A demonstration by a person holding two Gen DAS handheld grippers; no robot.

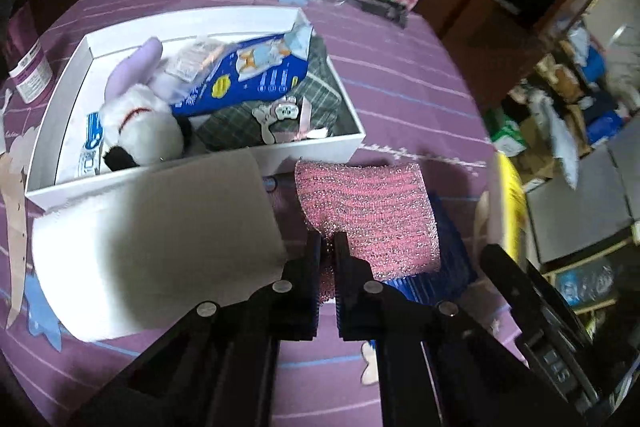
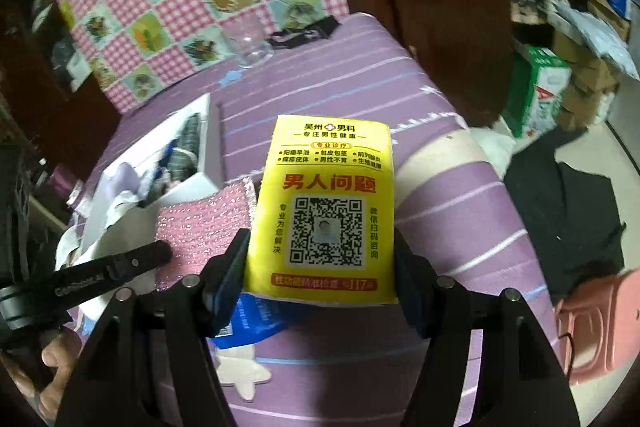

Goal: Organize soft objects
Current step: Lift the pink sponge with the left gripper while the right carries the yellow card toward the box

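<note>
both fingers of the left gripper [image 1: 328, 247] pinch the near edge of a pink sponge [image 1: 368, 211] just in front of the white box [image 1: 320, 147]. right gripper [image 2: 320, 259] fingers clamp a yellow tissue pack [image 2: 324, 211] above the purple tablecloth [image 2: 460, 207], beside that sponge.

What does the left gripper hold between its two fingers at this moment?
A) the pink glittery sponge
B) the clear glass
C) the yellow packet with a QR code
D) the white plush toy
A: in the left wrist view the left gripper is shut on the near edge of the pink glittery sponge, in front of the white box.
</note>
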